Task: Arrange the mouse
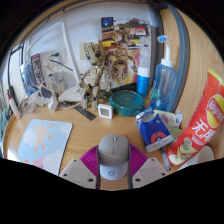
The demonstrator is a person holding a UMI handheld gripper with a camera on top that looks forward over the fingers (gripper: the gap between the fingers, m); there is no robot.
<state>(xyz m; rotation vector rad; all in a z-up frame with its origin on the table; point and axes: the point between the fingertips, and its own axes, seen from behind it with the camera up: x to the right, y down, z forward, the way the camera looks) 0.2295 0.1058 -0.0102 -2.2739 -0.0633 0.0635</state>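
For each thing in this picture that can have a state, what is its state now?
gripper: open, fingers about the mouse.
mouse: resting on the desk between the fingers, gaps at both sides.
mouse pad: flat on the desk, nothing on it.
spray bottle: upright.
chips can: lying tilted.

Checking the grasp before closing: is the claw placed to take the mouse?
Probably yes: the grey mouse sits between the open claw fingers on the wooden desk, nothing blocking either side.
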